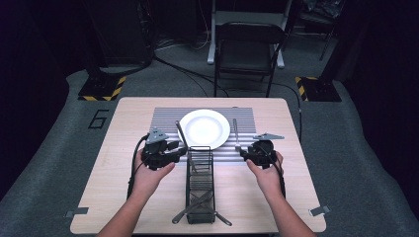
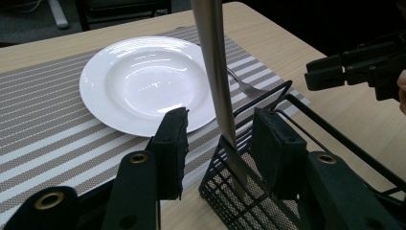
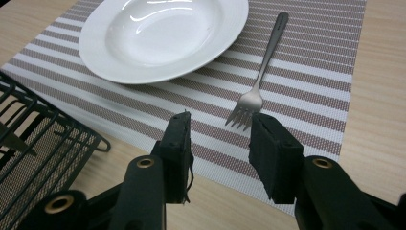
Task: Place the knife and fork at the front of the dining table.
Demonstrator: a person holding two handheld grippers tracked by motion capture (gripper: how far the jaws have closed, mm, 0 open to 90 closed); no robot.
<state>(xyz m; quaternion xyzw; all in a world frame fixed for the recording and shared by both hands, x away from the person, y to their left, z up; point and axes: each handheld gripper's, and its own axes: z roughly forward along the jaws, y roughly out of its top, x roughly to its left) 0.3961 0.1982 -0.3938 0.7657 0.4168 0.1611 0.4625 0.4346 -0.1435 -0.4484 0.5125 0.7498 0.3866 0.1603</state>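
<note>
LEFT: left gripper fingers apart around a long steel knife standing in the black wire cutlery basket on the worktop, one pad beside it | RIGHT: right gripper fingers apart, empty, above silver fork on striped placemat | PLATE: white round plate empty

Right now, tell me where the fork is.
The fork lies on the striped placemat right of the white plate, tines toward the right gripper.

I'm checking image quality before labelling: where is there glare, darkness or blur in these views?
High view: room around the table is nearly black, and the plate is blown out white. Left gripper view: glare streaks on the plate; the near metal handle is soft. Right gripper view: fork is sharp, with highlights on the plate.
</note>
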